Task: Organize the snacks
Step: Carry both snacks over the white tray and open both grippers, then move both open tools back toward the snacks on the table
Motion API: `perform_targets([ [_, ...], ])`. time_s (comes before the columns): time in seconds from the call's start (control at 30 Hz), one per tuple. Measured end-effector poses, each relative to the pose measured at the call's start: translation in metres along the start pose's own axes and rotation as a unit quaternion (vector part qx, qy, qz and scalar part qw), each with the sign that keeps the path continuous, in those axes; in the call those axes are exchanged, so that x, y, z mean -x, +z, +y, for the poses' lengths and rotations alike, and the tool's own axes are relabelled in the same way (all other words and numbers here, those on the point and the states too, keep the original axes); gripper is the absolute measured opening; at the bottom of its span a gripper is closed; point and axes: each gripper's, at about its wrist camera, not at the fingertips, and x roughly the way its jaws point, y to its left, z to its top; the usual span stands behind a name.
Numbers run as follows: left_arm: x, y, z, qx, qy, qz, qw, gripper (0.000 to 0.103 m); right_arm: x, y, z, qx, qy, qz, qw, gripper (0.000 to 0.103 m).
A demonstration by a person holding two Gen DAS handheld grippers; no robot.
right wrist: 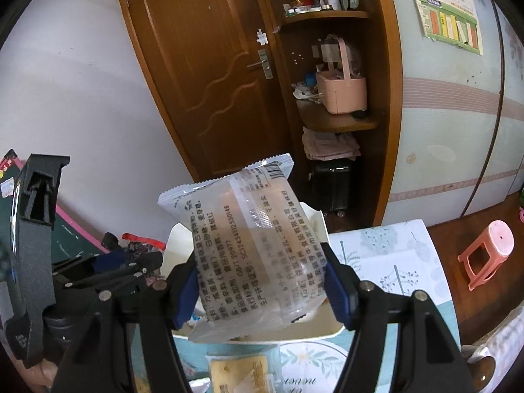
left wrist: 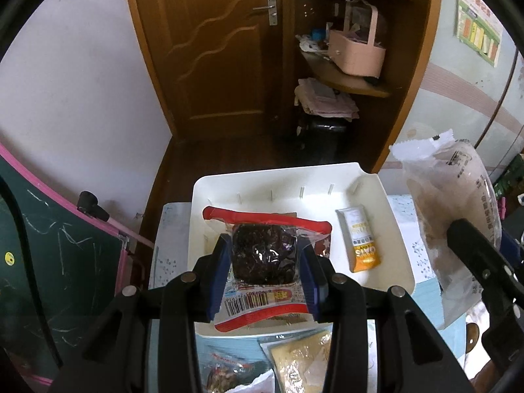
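Note:
My left gripper point(left wrist: 264, 258) is shut on a red-edged clear packet of dark dried fruit point(left wrist: 262, 255), held just above the white tray point(left wrist: 386, 196). An orange and white snack bar point(left wrist: 360, 240) lies in the tray's right half. My right gripper point(right wrist: 258, 281) is shut on a clear wrapped pastry packet point(right wrist: 245, 245) with printed text, held up over the tray's point(right wrist: 319, 226) near side. In the left wrist view that pastry packet point(left wrist: 458, 203) and the right gripper's black frame hang at the right, beside the tray.
A yellow cracker packet point(left wrist: 301, 357) and another snack bag point(left wrist: 226, 373) lie on the patterned tablecloth point(right wrist: 393, 255) in front of the tray. A chalkboard point(left wrist: 49, 255) stands left. A pink stool point(right wrist: 488, 252) sits on the floor at the right. Behind are a wooden door and shelves.

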Motion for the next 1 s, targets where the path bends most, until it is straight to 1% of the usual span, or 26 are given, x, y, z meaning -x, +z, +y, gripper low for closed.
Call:
perform_targets([
  [0.17,-0.015,0.001,-0.004,-0.007,0.005,0.010,0.9999,0.040,-0.016,0.003,-0.002,-0.002,-0.009,0.011,1.000,0.067],
  [0.23,-0.022,0.000,-0.006,-0.009,0.010,0.016,0.9998,0.042,-0.021,0.003,-0.004,-0.004,-0.012,0.016,1.000,0.069],
  [0.27,-0.023,0.000,-0.006,-0.009,0.011,0.017,0.9998,0.045,-0.024,0.002,-0.005,-0.004,-0.012,0.019,1.000,0.072],
  [0.33,-0.030,0.001,-0.007,-0.009,0.009,0.025,0.9996,0.063,-0.032,0.002,-0.006,-0.003,-0.012,0.029,0.999,0.074],
  [0.37,-0.032,0.000,-0.007,-0.011,0.005,0.028,0.9995,0.082,-0.036,0.002,-0.007,-0.005,-0.012,0.030,0.999,0.074],
  [0.4,-0.032,-0.001,-0.008,-0.012,0.005,0.028,0.9995,0.092,-0.039,0.001,-0.009,-0.010,-0.010,0.033,0.999,0.074],
  [0.5,-0.032,-0.003,-0.009,-0.020,0.009,0.025,0.9994,0.092,-0.042,0.001,-0.013,-0.029,0.005,0.040,0.999,0.074],
  [0.53,-0.032,-0.004,-0.009,-0.020,0.010,0.028,0.9993,0.092,-0.041,0.001,-0.014,-0.030,0.003,0.038,0.999,0.074],
  [0.63,-0.029,-0.008,-0.005,-0.012,0.007,0.033,0.9994,0.092,-0.034,-0.002,-0.013,-0.023,-0.005,0.030,0.999,0.074],
  [0.8,-0.017,-0.016,0.001,0.000,0.001,0.034,0.9994,0.092,-0.023,-0.009,-0.008,-0.016,0.000,0.036,0.999,0.074],
  [1.0,0.006,-0.031,0.006,0.008,0.002,0.028,0.9996,0.092,-0.003,-0.019,-0.001,-0.007,0.001,0.034,0.999,0.074],
])
